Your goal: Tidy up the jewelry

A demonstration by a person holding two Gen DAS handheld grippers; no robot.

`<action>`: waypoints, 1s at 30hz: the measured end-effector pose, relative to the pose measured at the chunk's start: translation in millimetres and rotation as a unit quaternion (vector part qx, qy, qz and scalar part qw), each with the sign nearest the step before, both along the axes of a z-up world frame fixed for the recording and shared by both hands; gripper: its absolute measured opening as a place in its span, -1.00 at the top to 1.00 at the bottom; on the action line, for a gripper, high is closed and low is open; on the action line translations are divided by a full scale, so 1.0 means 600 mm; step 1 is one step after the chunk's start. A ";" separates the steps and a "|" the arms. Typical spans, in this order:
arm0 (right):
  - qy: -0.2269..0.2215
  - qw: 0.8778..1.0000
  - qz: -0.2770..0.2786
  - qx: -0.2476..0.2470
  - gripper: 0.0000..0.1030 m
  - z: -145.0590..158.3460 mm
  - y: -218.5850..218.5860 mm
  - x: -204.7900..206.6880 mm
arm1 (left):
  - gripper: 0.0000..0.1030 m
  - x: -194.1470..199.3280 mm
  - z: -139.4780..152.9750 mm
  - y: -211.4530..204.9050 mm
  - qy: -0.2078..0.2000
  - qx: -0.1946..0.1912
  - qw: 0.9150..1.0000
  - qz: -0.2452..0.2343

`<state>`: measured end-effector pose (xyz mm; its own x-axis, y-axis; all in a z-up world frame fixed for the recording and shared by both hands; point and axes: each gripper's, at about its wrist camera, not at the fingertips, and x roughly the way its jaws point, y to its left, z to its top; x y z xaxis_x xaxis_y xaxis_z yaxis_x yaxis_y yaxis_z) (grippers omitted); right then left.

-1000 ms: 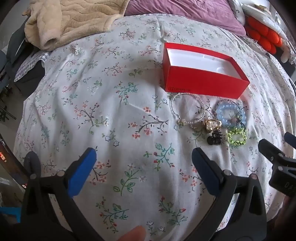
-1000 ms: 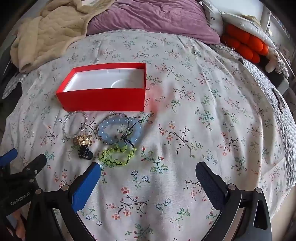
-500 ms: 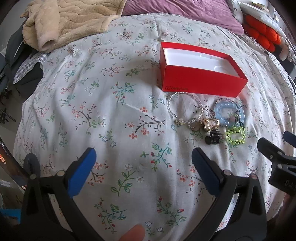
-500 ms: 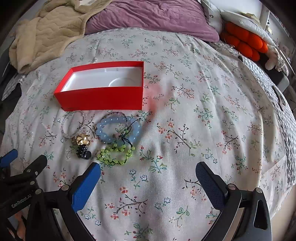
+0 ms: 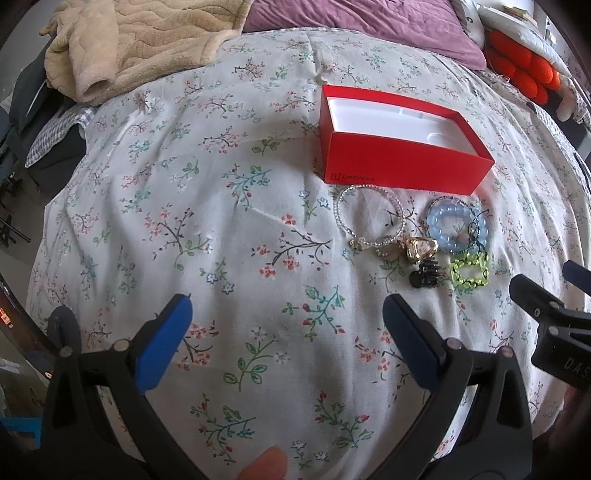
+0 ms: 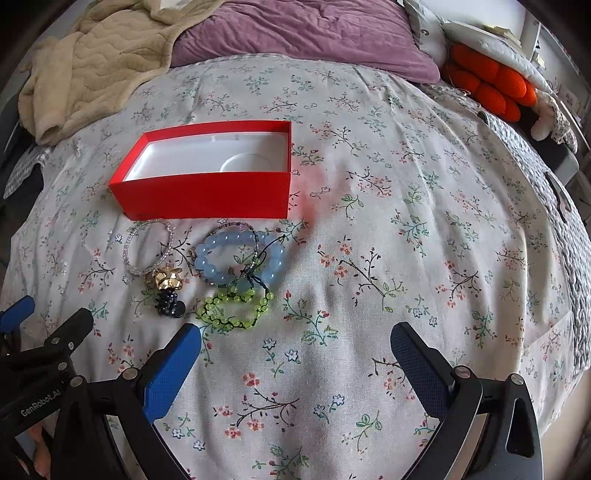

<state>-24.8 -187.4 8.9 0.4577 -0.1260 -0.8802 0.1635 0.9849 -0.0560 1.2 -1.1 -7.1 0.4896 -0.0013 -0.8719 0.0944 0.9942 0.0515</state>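
Observation:
An open red box (image 5: pixel 399 162) with a white inside lies on the floral bedspread; it also shows in the right wrist view (image 6: pixel 207 192). In front of it lie a clear bead bracelet (image 5: pixel 369 221) (image 6: pixel 149 251), a pale blue bead bracelet (image 5: pixel 456 229) (image 6: pixel 238 262), a gold clip (image 5: pixel 419 249) (image 6: pixel 168 280), a black clip (image 5: pixel 424 275) (image 6: pixel 170 306) and a green bead bracelet (image 5: pixel 469 273) (image 6: pixel 236 308). My left gripper (image 5: pixel 288 325) is open and empty, left of and nearer than the jewelry. My right gripper (image 6: pixel 295 350) is open and empty, just in front of the green bracelet.
A beige blanket (image 5: pixel 140 40) (image 6: pixel 92 66) lies at the far left, a purple pillow (image 5: pixel 362 26) (image 6: pixel 303 33) at the back, and orange cushions (image 5: pixel 524 70) (image 6: pixel 487 85) at the far right. The bed drops off at the left and right edges.
Both grippers have drawn back slightly, so the box and jewelry sit a little farther away. Nothing was picked up; both stay open.

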 end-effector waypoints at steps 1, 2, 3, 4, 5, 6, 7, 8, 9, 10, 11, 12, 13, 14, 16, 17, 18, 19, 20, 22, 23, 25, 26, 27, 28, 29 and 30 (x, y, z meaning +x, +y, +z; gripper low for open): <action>0.000 1.000 0.000 0.000 -1.00 0.000 0.000 0.000 | -0.99 0.000 0.001 0.002 -0.003 0.001 1.000 0.000; 0.001 1.000 0.000 0.002 -1.00 0.000 0.000 0.000 | -0.99 0.001 0.001 0.002 -0.006 0.002 1.000 0.001; 0.002 1.000 0.000 0.008 -1.00 0.000 -0.001 0.000 | -0.99 0.002 0.002 0.003 -0.006 0.001 1.000 0.000; 0.000 1.000 0.003 0.015 -1.00 0.003 -0.001 0.000 | -0.99 0.004 0.003 0.005 -0.004 -0.005 1.000 -0.005; -0.003 1.000 0.005 0.021 -1.00 0.006 -0.001 0.000 | -0.99 0.006 0.004 0.007 -0.001 -0.014 1.000 -0.010; -0.005 1.000 0.013 0.026 -1.00 0.009 -0.002 0.001 | -0.99 0.009 0.006 0.009 0.000 -0.018 1.000 -0.013; 0.001 0.999 0.018 0.028 -1.00 0.012 -0.003 0.009 | -0.99 0.013 0.008 0.010 0.004 -0.021 1.000 -0.016; 0.009 0.999 0.023 0.032 -1.00 0.015 -0.005 0.015 | -0.99 0.018 0.011 0.012 0.009 -0.027 0.999 -0.023; 0.013 0.999 0.030 0.038 -1.00 0.021 -0.008 0.022 | -0.99 0.025 0.015 0.014 0.016 -0.033 0.999 -0.033; 0.010 0.998 0.033 0.042 -1.00 0.026 -0.010 0.027 | -0.99 0.031 0.019 0.014 0.022 -0.036 0.998 -0.041; 0.008 0.998 0.036 0.045 -1.00 0.031 -0.014 0.034 | -0.99 0.037 0.021 0.014 0.024 -0.039 0.998 -0.045; 0.011 0.998 0.038 0.047 -1.00 0.033 -0.017 0.044 | -0.99 0.045 0.023 0.014 0.028 -0.044 0.997 -0.051; 0.013 0.998 0.039 0.051 -0.99 0.034 -0.019 0.051 | -0.99 0.051 0.023 0.013 0.031 -0.049 0.997 -0.056; 0.015 0.997 0.043 0.060 -0.96 0.032 -0.022 0.061 | -0.98 0.060 0.020 0.012 0.039 -0.057 0.996 -0.063; 0.021 0.995 0.049 0.089 -0.84 0.024 -0.027 0.082 | -0.91 0.074 0.016 0.008 0.045 -0.078 0.993 -0.075; 0.024 0.993 0.050 0.101 -0.68 0.018 -0.029 0.091 | -0.85 0.080 0.013 0.005 0.043 -0.091 0.991 -0.084; 0.025 0.992 0.052 0.113 -0.59 0.012 -0.031 0.101 | -0.74 0.086 0.008 0.002 0.037 -0.106 0.989 -0.092; 0.026 0.991 0.054 0.123 -0.43 0.005 -0.032 0.111 | -0.67 0.091 0.002 0.000 0.034 -0.119 0.987 -0.099; 0.029 0.989 0.055 0.132 -0.24 -0.003 -0.034 0.118 | -0.51 0.096 -0.008 -0.002 0.038 -0.130 0.986 -0.102; 0.033 0.986 0.059 0.150 0.02 -0.017 -0.037 0.132 | -0.21 0.110 -0.027 -0.007 0.054 -0.154 0.981 -0.101; 0.034 0.985 0.060 0.157 0.13 -0.023 -0.036 0.138 | -0.04 0.118 -0.035 -0.011 0.063 -0.163 0.979 -0.102; 0.038 0.981 0.062 0.178 0.23 -0.031 -0.037 0.148 | 0.04 0.125 -0.044 -0.018 0.066 -0.165 0.978 -0.111; 0.040 0.980 0.063 0.184 0.27 -0.033 -0.036 0.153 | 0.07 0.128 -0.050 -0.021 0.063 -0.155 0.979 -0.115; 0.041 0.978 0.064 0.192 0.29 -0.036 -0.034 0.158 | 0.12 0.129 -0.054 -0.022 0.062 -0.151 0.980 -0.118; 0.041 0.977 0.064 0.198 0.35 -0.038 -0.035 0.161 | 0.14 0.131 -0.057 -0.022 0.062 -0.150 0.980 -0.118; 0.042 0.976 0.063 0.203 0.40 -0.040 -0.035 0.164 | 0.16 0.134 -0.057 -0.021 0.062 -0.152 0.980 -0.117; 0.043 0.976 0.060 0.207 0.43 -0.044 -0.037 0.167 | 0.17 0.137 -0.056 -0.020 0.060 -0.154 0.979 -0.117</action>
